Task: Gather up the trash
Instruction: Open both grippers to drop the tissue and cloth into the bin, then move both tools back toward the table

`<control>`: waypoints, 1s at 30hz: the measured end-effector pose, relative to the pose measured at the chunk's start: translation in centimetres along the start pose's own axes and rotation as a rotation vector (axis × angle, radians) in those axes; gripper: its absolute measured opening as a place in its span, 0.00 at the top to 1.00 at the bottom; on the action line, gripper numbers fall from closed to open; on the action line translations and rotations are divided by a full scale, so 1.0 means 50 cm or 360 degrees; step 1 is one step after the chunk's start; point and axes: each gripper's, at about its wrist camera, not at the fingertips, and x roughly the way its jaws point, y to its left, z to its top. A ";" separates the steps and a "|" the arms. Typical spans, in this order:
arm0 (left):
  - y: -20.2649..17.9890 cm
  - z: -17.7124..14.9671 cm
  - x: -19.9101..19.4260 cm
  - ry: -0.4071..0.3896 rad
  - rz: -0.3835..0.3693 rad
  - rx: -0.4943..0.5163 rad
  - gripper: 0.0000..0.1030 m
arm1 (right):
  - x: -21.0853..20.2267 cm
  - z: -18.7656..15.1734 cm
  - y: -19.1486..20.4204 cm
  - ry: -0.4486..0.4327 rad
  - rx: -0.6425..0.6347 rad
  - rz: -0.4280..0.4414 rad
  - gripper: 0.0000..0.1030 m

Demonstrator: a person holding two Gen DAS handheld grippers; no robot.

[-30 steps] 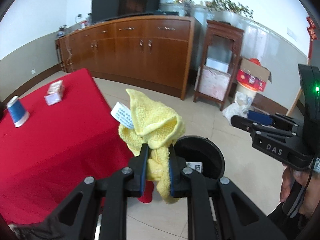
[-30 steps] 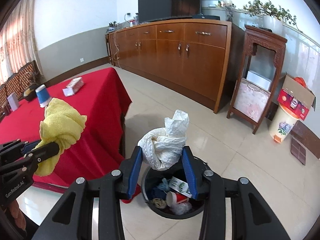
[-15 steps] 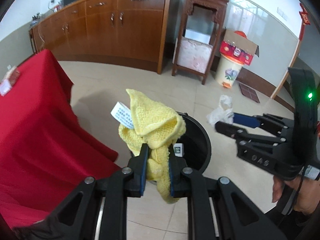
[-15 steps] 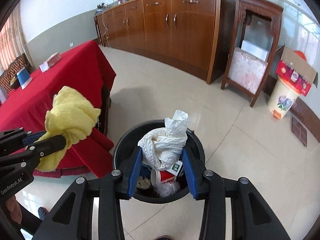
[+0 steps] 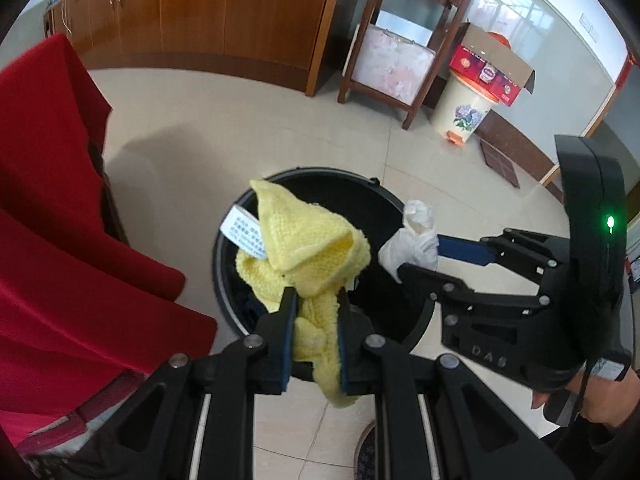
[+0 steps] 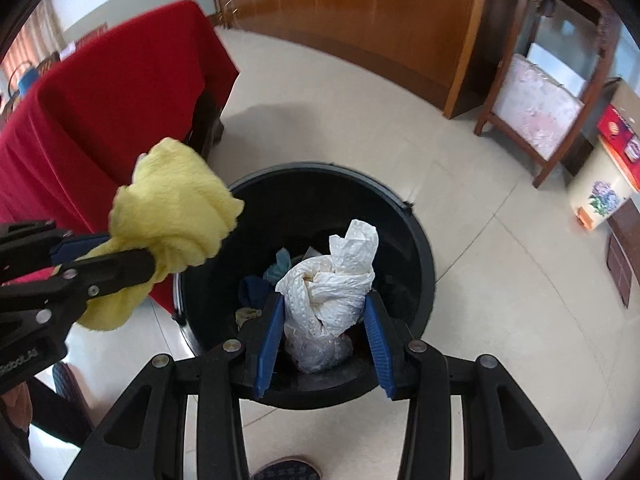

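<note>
Down low, both grippers over a round black bin (image 6: 416, 240) on the pale tiled floor (image 6: 500, 300). Left gripper (image 5: 315, 304) clamped tight on a yellow cloth (image 5: 308, 248), pads pressing both sides of it. Cloth bunched up above the pads, one end drooping below them, a white tag (image 5: 246, 236) sticking out on its left side. Seen from the right wrist, that same cloth (image 6: 176, 208) hanging over the left rim of the bin, beside the red tablecloth (image 6: 100, 100). Right gripper (image 6: 324, 308) squeezed on a wad of white paper (image 6: 332, 288), blue pads (image 6: 376, 336) touching it left and right. Wad held right above the open mouth of the bin, twisted top poking up. Inside the bin, under the wad: a clear plastic bag (image 6: 320, 350) and some blue and dark scraps, hard to tell what. From the left wrist, the white wad (image 5: 412, 240) just right of the yellow cloth, near but not touching. Far off: a long wooden cabinet (image 6: 380, 12), a small wooden stand (image 5: 404, 40) to its right, and a cream pedal bin (image 5: 466, 108) with a red and brown box (image 5: 492, 68) on top. At the near right edge of the left wrist view, a hand (image 5: 592, 400) wrapped round the handle of the right gripper.
</note>
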 end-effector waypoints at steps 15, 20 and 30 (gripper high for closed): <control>0.050 -0.027 -0.038 -0.0081 0.0302 -0.0063 0.03 | 0.046 -0.025 -0.037 0.0012 -0.0005 -0.0328 0.00; 0.034 -0.028 -0.078 -0.0154 0.0312 -0.0004 0.02 | -0.002 -0.012 -0.043 -0.0064 0.0119 -0.0339 0.00; 0.058 -0.036 -0.190 -0.0289 0.0335 -0.0050 0.00 | -0.089 0.004 -0.012 -0.0180 0.0280 -0.0285 0.00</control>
